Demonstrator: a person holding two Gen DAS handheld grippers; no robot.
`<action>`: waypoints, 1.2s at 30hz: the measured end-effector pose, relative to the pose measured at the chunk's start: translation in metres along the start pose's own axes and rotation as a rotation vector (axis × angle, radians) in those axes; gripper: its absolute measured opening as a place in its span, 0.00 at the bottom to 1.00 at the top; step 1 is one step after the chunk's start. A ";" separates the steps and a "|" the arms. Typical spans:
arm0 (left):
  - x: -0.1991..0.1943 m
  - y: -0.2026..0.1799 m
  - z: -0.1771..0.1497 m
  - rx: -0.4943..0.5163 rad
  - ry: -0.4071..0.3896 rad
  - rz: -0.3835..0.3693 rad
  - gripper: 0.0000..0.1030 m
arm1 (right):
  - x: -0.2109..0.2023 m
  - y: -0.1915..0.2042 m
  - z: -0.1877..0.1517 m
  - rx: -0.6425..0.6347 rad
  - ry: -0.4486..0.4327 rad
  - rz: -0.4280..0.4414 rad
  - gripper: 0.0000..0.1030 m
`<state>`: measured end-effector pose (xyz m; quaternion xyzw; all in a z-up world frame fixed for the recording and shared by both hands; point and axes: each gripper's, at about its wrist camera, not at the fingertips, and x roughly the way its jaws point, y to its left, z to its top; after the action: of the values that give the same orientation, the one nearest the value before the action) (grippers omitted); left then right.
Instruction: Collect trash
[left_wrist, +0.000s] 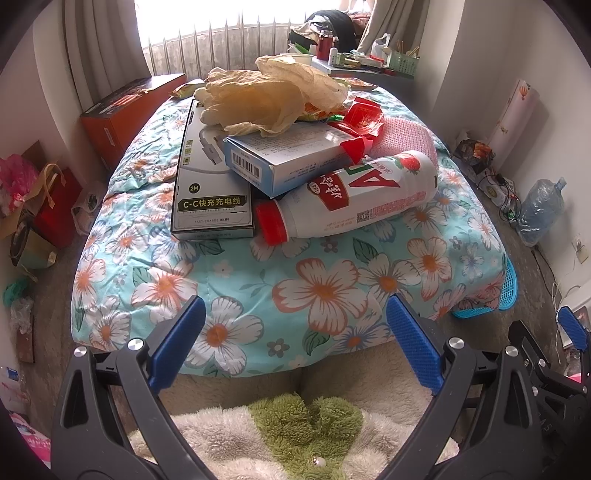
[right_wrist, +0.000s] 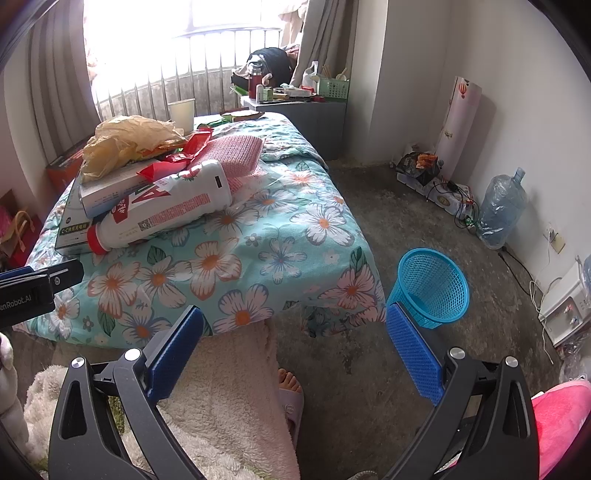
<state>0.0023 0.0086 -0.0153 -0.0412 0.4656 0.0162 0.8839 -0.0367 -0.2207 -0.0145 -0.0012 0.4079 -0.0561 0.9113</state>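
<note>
Trash pile (left_wrist: 295, 147) lies on the bed (left_wrist: 295, 288), well beyond both grippers' wide-open, empty jaws.

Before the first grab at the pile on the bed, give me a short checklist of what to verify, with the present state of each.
1. Left gripper empty, jaws wide apart: ok.
2. Right gripper empty, jaws wide apart: ok.
3. Blue basket upright on the floor by the bed corner, mouth unobstructed: ok.
4. White bottle reachable at the near edge of the pile, nothing lying on its red-capped end: ok.
5. Pile stable: not ok; the blue-and-white box leans on the bottle, with the crumpled yellowish bag on top.
6. Bottle empty: cannot tell.
</note>
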 end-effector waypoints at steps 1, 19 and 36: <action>0.000 0.000 0.000 -0.001 0.000 -0.001 0.91 | 0.001 0.000 0.001 0.002 0.002 0.001 0.94; -0.009 0.042 0.042 0.085 -0.337 -0.276 0.91 | 0.034 -0.009 0.071 0.255 -0.028 0.269 0.94; 0.012 0.071 0.161 0.332 -0.404 -0.301 0.91 | 0.068 0.017 0.123 0.250 -0.016 0.360 0.89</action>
<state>0.1368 0.0931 0.0608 0.0392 0.2653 -0.1836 0.9457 0.1008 -0.2164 0.0162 0.1842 0.3841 0.0574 0.9029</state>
